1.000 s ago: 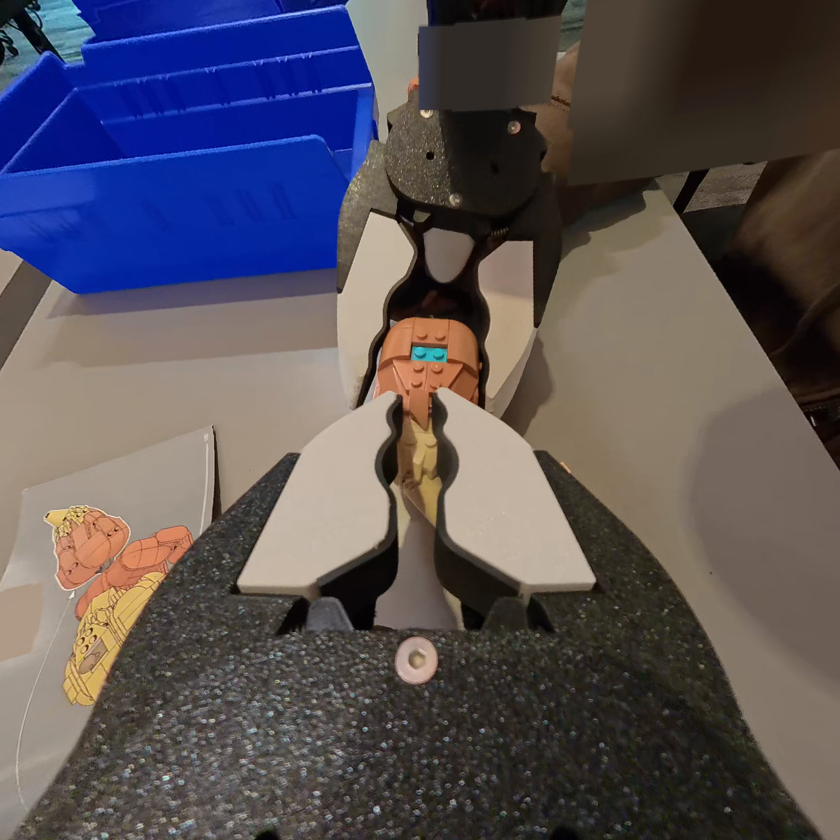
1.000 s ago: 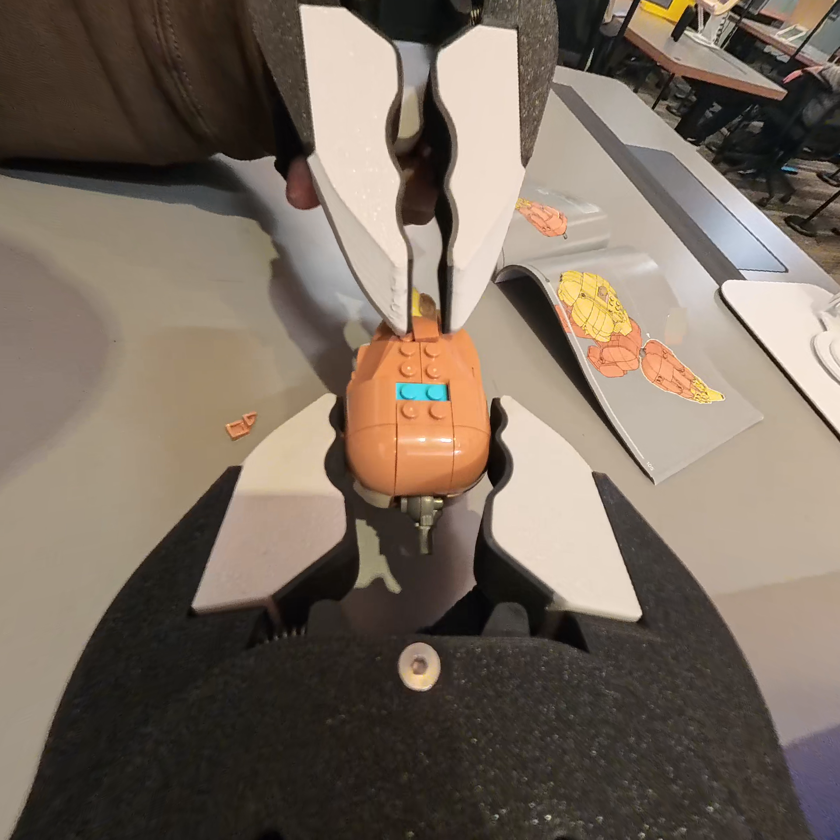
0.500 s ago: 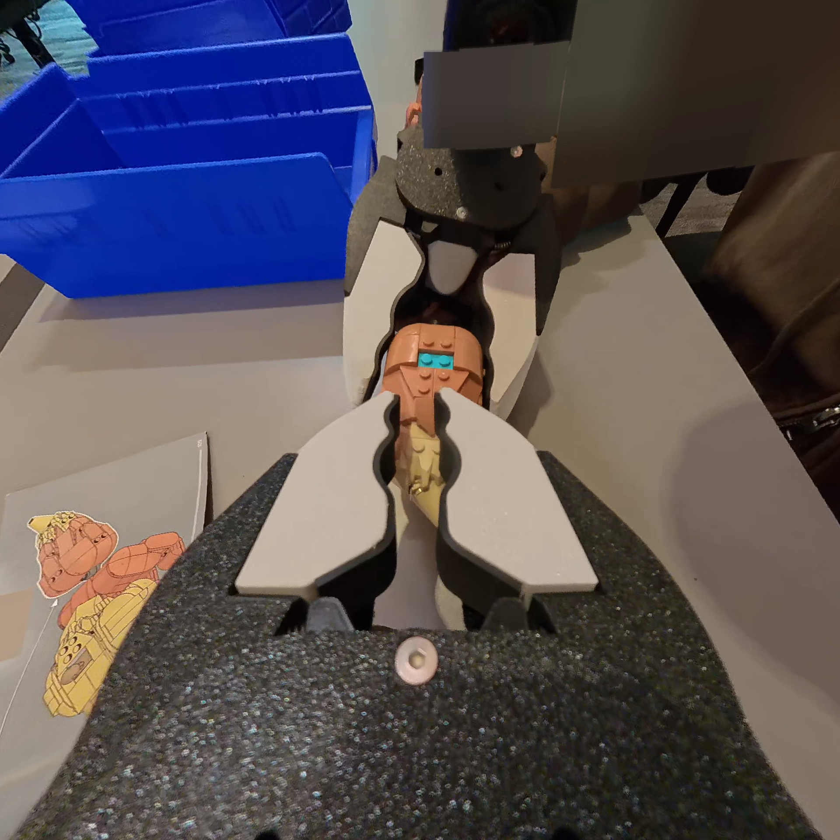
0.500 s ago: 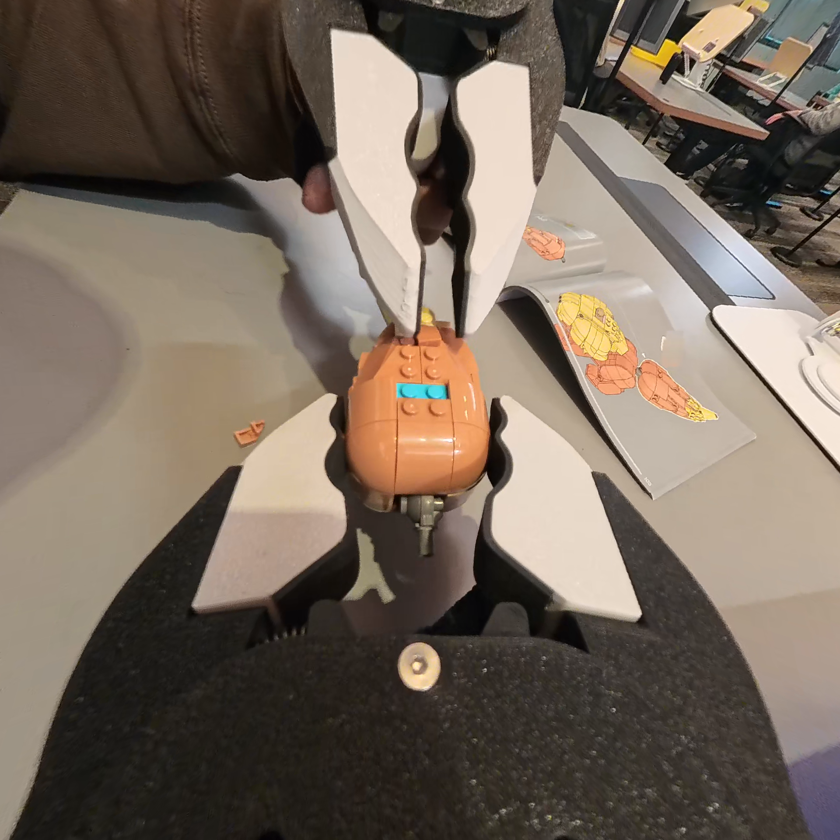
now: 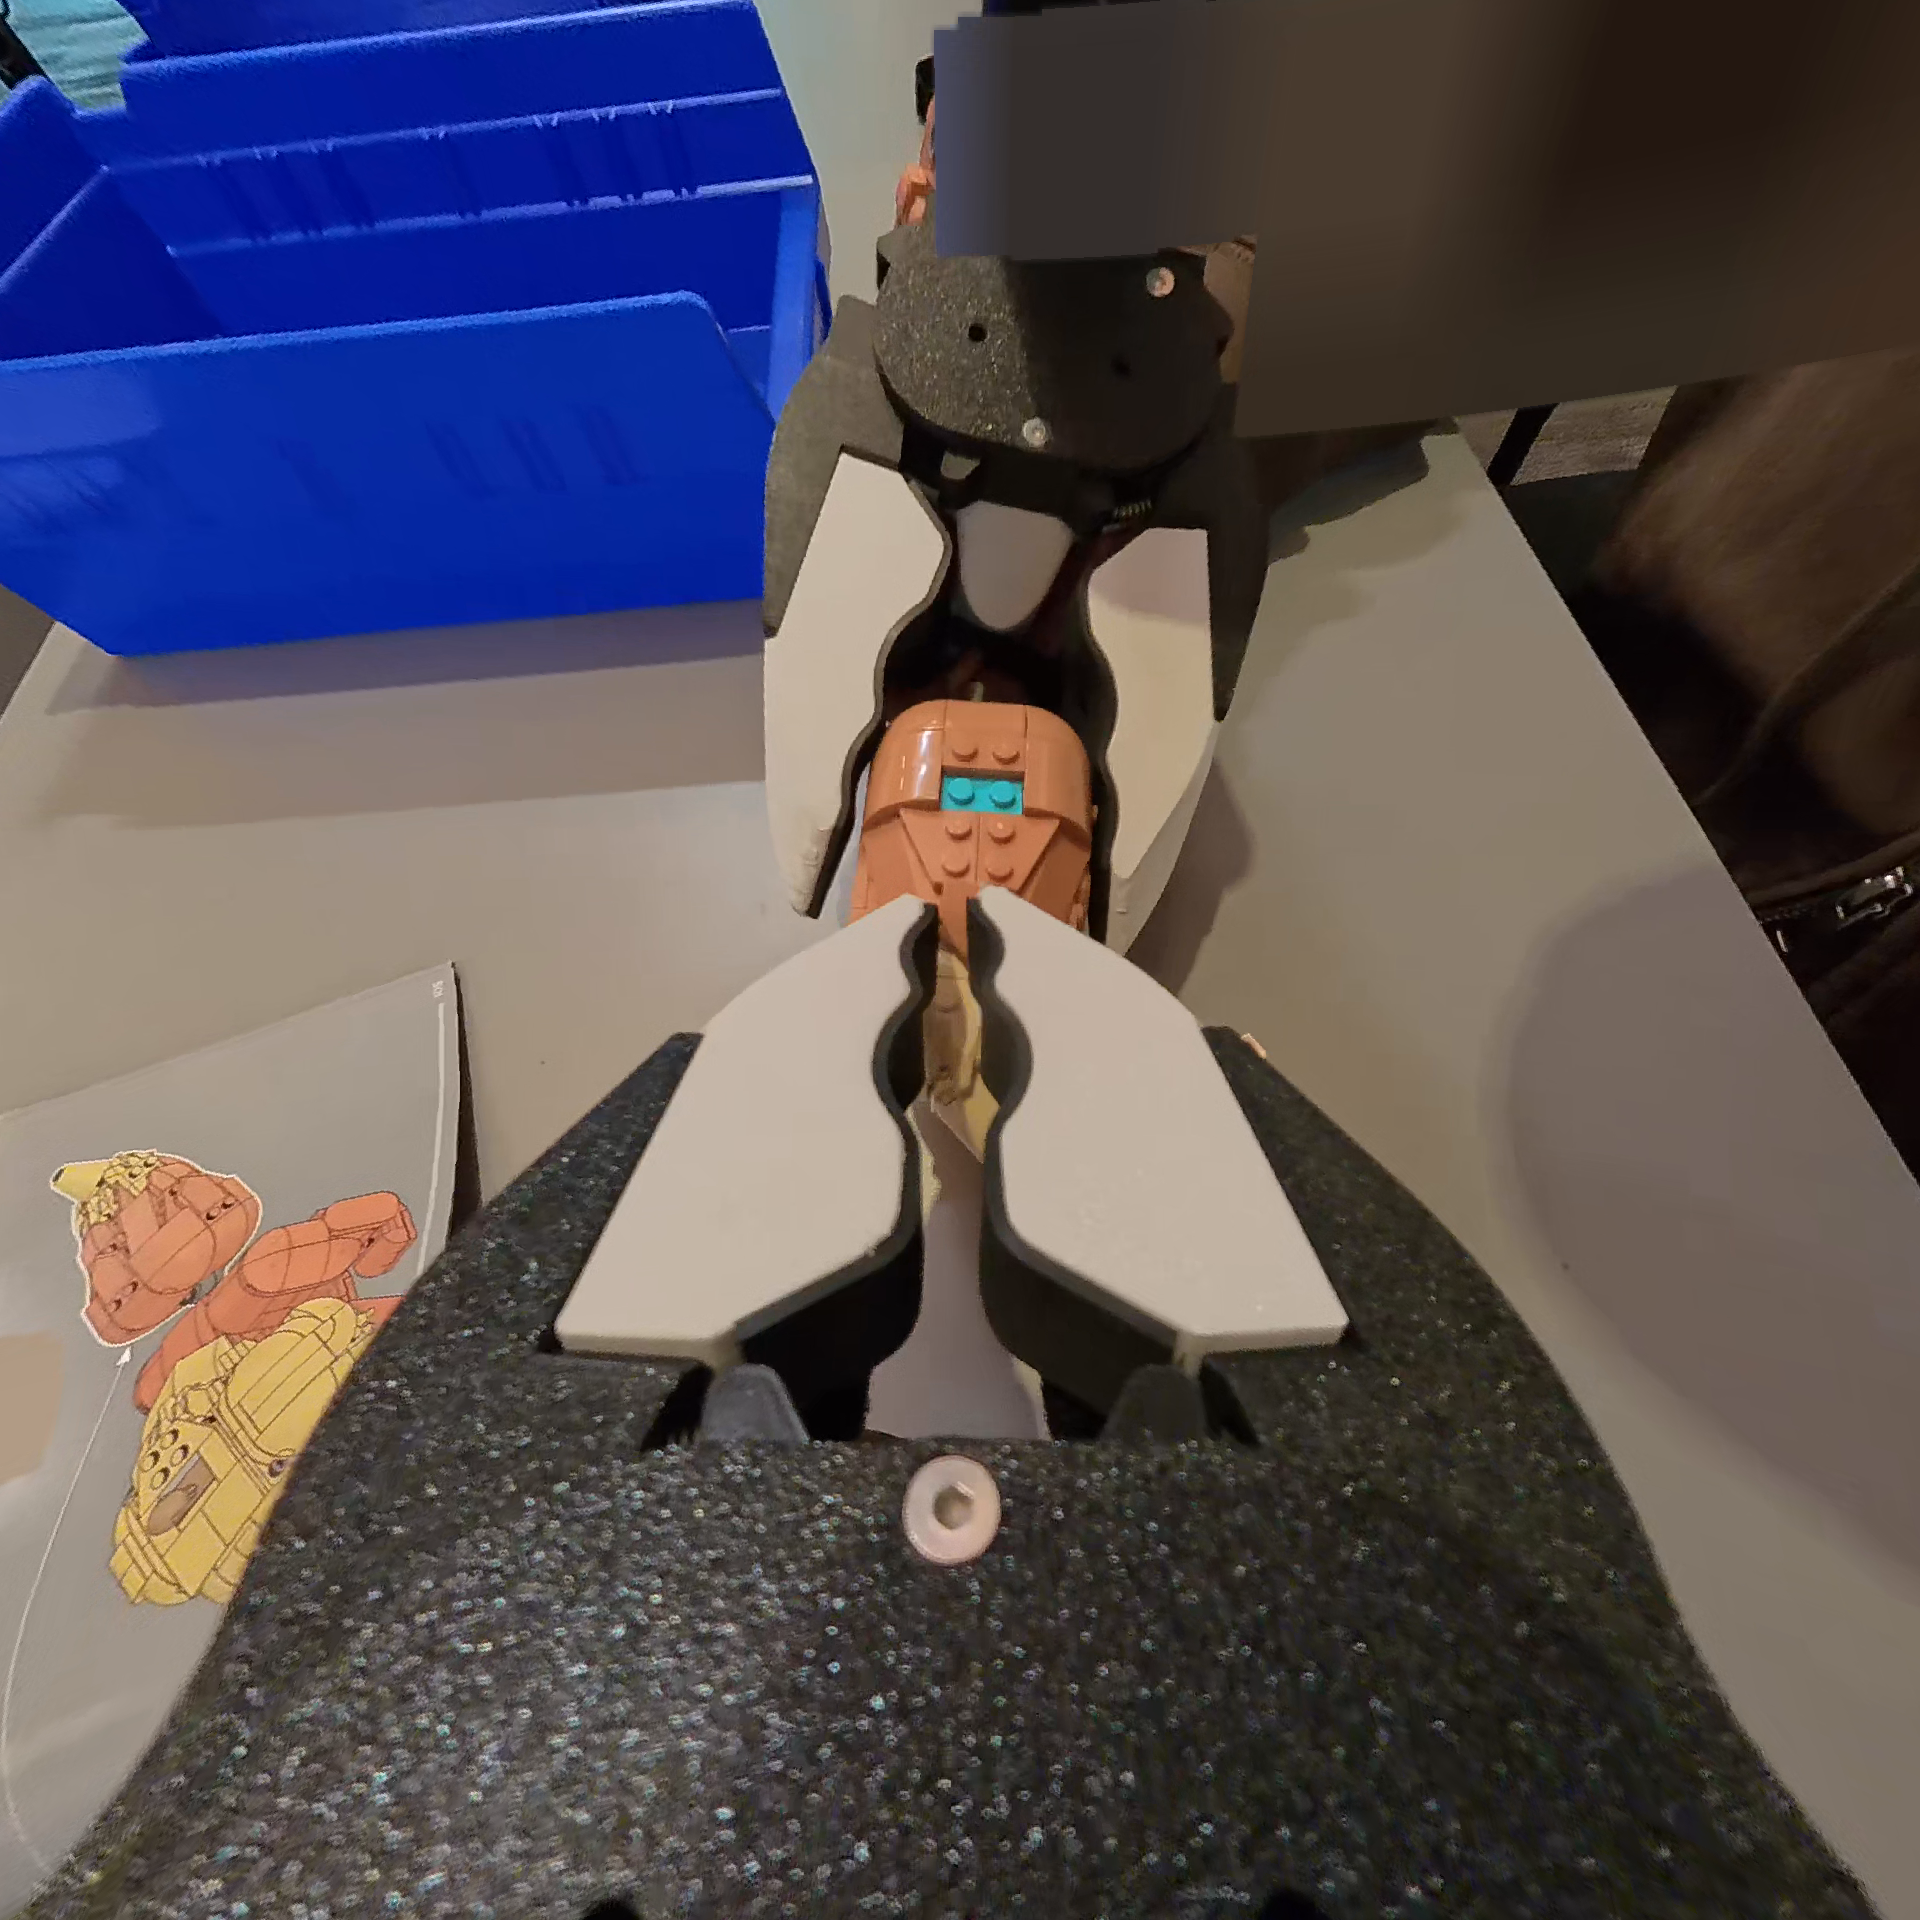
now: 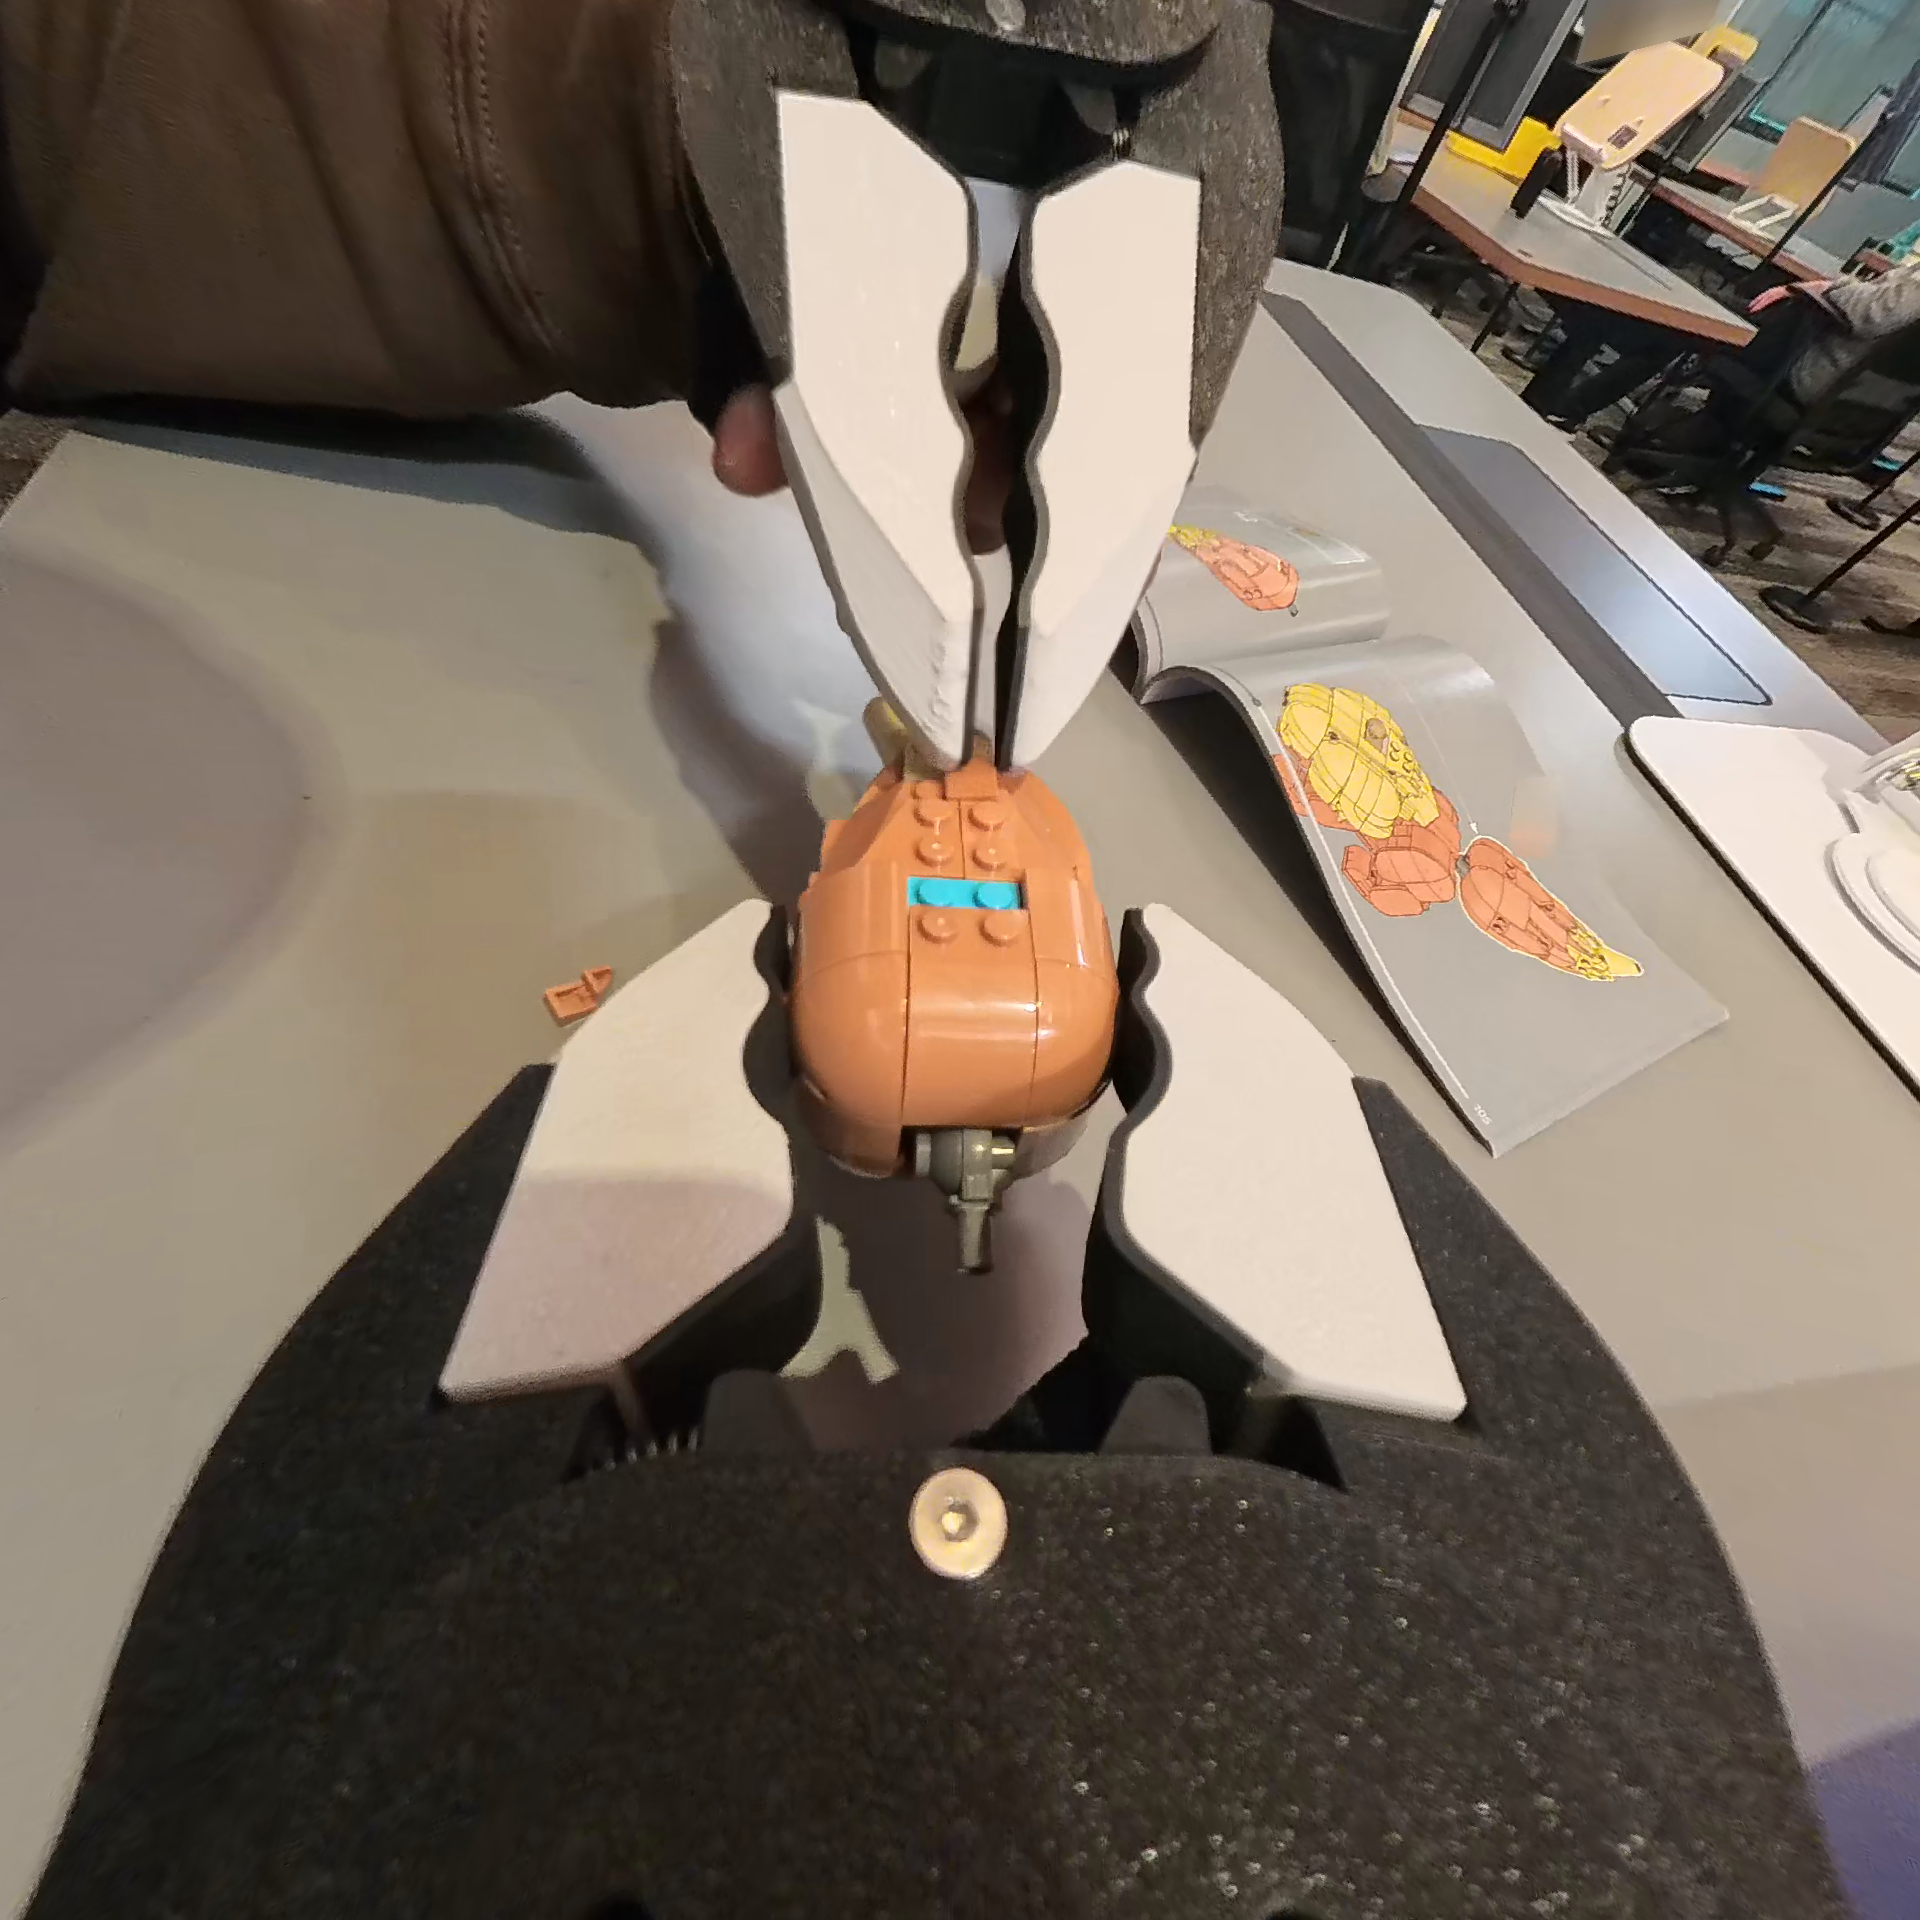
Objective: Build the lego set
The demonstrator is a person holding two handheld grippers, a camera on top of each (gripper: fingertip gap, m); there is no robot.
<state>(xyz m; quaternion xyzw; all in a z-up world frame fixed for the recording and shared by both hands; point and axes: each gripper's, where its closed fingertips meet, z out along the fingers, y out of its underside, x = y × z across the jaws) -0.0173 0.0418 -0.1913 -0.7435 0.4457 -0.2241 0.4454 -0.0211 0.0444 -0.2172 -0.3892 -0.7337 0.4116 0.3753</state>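
- Nearest in the right wrist view, the right gripper (image 6: 951,997) has its two fingers spread fairly wide and pressed against both sides of a rounded brown lego body (image 6: 951,997), which it holds above the grey desk (image 6: 312,790).
- A small grey connector (image 6: 971,1179) hangs from the near underside of the body, and a turquoise brick (image 6: 961,896) sits in its studded top.
- Just beyond, the left gripper (image 6: 982,753) reaches in from the far side with its fingers drawn almost together, pinching a narrow brown-and-tan piece (image 5: 954,1023) at the body's far end.
- A tiny loose brown part (image 6: 577,994) lies on the desk beside the right gripper.
- An open instruction booklet (image 6: 1455,862) lies further off on the desk; blue bins (image 5: 395,416) stand at the desk's far edge in the left wrist view.
- Risks, as a judgement: the two grips pull on one joint, so any twist or uneven push could pop the narrow piece off or split the body's plates. The rounded, glossy sides could slip between the fingers, and the body would drop onto the desk.
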